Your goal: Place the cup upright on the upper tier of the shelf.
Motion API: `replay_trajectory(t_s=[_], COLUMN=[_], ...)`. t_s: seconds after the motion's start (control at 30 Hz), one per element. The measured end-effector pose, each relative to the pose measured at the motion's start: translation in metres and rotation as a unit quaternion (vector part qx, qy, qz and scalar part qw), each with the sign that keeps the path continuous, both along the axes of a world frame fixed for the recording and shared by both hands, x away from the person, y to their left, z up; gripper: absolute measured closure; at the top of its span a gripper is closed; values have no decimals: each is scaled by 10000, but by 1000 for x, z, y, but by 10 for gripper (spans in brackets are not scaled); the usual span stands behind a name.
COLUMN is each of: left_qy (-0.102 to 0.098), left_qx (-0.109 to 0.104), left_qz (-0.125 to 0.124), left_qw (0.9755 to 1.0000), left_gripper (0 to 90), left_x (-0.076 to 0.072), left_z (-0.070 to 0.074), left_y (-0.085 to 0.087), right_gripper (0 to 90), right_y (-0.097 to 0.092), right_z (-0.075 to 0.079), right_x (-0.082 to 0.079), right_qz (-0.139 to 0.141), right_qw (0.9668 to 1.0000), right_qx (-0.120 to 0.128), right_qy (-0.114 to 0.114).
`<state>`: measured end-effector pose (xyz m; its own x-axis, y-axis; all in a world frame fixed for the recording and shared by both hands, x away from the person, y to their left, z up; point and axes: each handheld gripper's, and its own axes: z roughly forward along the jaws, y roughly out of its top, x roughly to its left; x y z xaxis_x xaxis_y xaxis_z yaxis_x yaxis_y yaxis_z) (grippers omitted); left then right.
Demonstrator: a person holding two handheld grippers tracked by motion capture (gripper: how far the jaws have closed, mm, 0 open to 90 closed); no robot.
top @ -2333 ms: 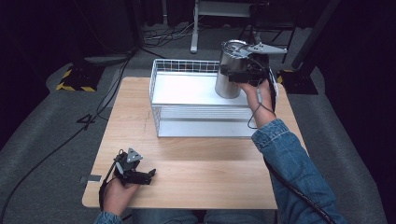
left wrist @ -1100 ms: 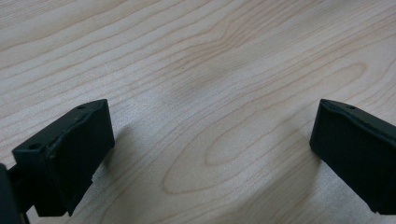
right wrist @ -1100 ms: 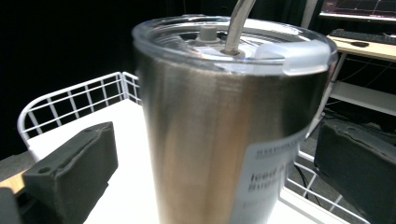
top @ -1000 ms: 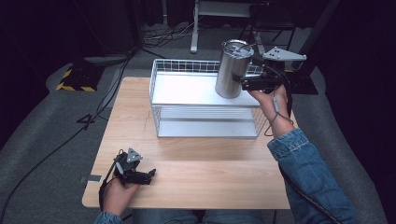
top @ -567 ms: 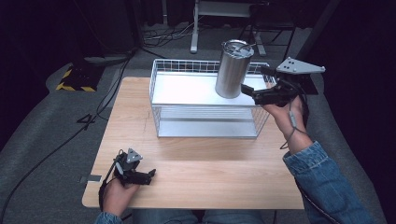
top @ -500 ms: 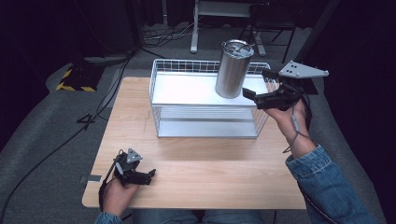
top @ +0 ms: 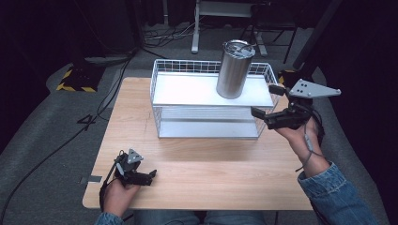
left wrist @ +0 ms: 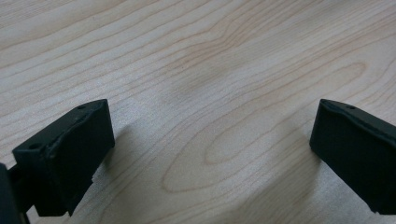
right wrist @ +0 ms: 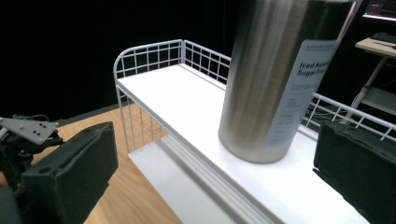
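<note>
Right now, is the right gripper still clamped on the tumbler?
No: in the high view the right gripper is open and off the shelf's right end, apart from the tumbler standing on top.

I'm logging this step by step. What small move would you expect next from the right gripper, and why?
Probably drawing the right gripper further back toward the person. Its jaws stand open and apart from the steel tumbler, which stands upright on the top shelf of the white wire rack, so the placing looks done.
</note>
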<state>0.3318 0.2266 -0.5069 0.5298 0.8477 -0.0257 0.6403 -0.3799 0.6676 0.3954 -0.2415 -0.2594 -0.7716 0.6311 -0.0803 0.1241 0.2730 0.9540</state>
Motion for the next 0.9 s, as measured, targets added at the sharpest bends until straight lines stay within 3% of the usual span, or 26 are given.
replay_trajectory(t_s=[0.23, 0.53, 0.73, 0.9], left_qy=[-1, -1, -1, -1], left_qx=[-1, -2, -2, 4], left_qz=[5, 7, 9, 0], left_qw=[10000, 10000, 10000, 10000], left_gripper=[2, 2, 2, 2], left_x=[0, 0, 0, 0], left_z=[0, 0, 0, 0], left_y=[0, 0, 0, 0], right_gripper=[3, 3, 3, 3], right_y=[-4, -12, -17, -24], right_z=[-18, -43, -65, -92], right_x=[-14, -26, -31, -33], right_qz=[105, 100, 91, 27], right_qw=[9996, 9991, 9987, 9978], right_qx=[-166, -138, -242, -231], right_qy=[218, 395, 444, 623])
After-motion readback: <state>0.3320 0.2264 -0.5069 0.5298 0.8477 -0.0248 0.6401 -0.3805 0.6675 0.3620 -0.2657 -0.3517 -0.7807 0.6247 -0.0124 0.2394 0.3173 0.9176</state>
